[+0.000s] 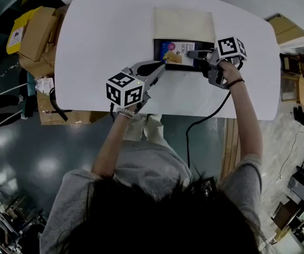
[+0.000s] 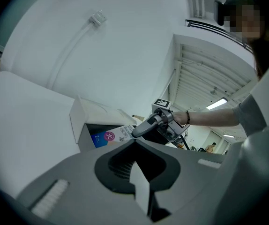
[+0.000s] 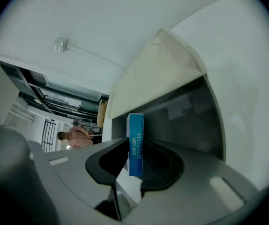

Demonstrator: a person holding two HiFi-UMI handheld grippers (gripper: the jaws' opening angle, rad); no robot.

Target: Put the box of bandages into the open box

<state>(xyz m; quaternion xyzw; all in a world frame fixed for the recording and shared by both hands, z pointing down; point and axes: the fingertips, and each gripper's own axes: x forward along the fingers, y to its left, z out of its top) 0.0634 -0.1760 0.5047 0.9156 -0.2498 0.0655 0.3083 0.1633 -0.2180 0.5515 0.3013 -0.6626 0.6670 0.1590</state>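
White table, cluttered room; right fingers clamp bandage box at open box; left fingers closed, empty.

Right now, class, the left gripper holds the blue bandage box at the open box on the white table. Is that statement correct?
The holder is wrong. It is the right gripper that holds the blue bandage box at the open box on the white table. The right gripper view shows the box clamped upright there.
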